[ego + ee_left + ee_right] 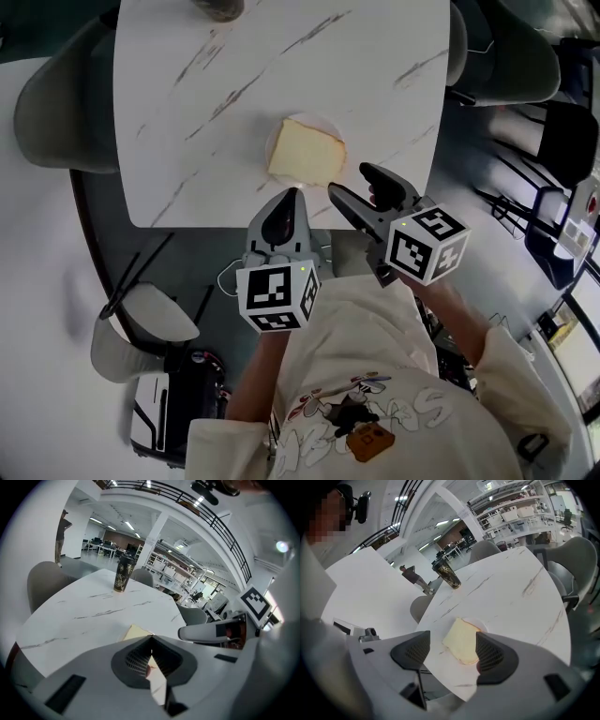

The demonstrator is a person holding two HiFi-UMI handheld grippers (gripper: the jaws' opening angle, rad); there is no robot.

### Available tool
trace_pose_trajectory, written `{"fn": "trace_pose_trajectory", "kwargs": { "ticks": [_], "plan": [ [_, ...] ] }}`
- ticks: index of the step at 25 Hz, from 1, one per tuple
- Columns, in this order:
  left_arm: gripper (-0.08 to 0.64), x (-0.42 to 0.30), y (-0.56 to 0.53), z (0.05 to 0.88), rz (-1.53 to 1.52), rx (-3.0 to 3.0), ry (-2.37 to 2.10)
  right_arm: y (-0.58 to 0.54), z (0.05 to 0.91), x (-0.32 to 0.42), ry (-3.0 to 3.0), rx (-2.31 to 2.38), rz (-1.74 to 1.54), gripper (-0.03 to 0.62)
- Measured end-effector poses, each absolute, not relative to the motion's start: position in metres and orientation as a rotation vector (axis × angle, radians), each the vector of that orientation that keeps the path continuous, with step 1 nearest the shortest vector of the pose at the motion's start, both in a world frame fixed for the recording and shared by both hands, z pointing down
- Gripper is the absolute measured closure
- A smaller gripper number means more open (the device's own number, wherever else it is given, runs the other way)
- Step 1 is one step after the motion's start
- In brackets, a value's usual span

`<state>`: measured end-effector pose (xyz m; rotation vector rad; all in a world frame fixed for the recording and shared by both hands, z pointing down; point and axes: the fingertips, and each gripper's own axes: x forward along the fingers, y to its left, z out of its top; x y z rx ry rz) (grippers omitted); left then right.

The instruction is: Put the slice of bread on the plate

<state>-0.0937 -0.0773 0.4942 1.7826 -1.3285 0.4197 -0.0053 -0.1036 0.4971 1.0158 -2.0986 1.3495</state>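
Observation:
A pale yellow slice of bread (306, 152) lies on a small white plate (324, 123) near the front edge of the marble table (187, 103). Both grippers hang off the table's near edge, apart from the bread. In the head view my left gripper (292, 193) has its jaws together and nothing in them. My right gripper (349, 180) stands open and empty. Seen from the right gripper view, the bread (461, 641) and plate rim (481, 622) show beyond the parted jaws of the right gripper (452, 651). From the left gripper view, a corner of the bread (136, 632) peeks above the closed left gripper (151, 642).
A dark patterned cup (123, 573) stands at the table's far side; its base shows in the head view (217, 7). Grey chairs (61, 103) ring the table, one on the right (502, 56). A bag (173, 403) sits on the floor by my left.

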Motion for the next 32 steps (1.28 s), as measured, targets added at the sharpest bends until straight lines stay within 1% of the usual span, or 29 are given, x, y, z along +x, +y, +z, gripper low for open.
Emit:
{"fn": "trace_pose_trajectory", "kwargs": {
  "ticks": [13, 14, 18, 20, 23, 26, 32],
  "plan": [
    [0.551, -0.08, -0.064, 0.44, 0.4, 1.808, -1.433, -0.098, 0.441, 0.003, -2.304, 0.975, 1.332, 0.288],
    [0.551, -0.079, -0.066, 0.434, 0.388, 1.809, -1.446, -0.098, 0.437, 0.006, -2.313, 0.983, 1.321, 0.33],
    [0.551, -0.077, -0.064, 0.413, 0.369, 1.833, -1.468, -0.095, 0.419, 0.013, -2.349, 1.008, 1.277, 0.338],
    [0.551, -0.079, -0.06, 0.407, 0.375, 1.842, -1.471, -0.093, 0.408, 0.014, -2.364, 1.024, 1.277, 0.383],
    [0.551, -0.083, -0.053, 0.402, 0.388, 1.851, -1.476, -0.09, 0.391, 0.019, -2.365, 1.082, 1.312, 0.505],
    [0.551, -0.085, -0.045, 0.397, 0.385, 1.848, -1.481, -0.085, 0.376, 0.025, -2.377, 1.138, 1.298, 0.586],
    [0.551, -0.079, -0.043, 0.374, 0.362, 1.864, -1.431, -0.083, 0.352, 0.027, -2.418, 1.208, 1.113, 0.586]
  ]
}}
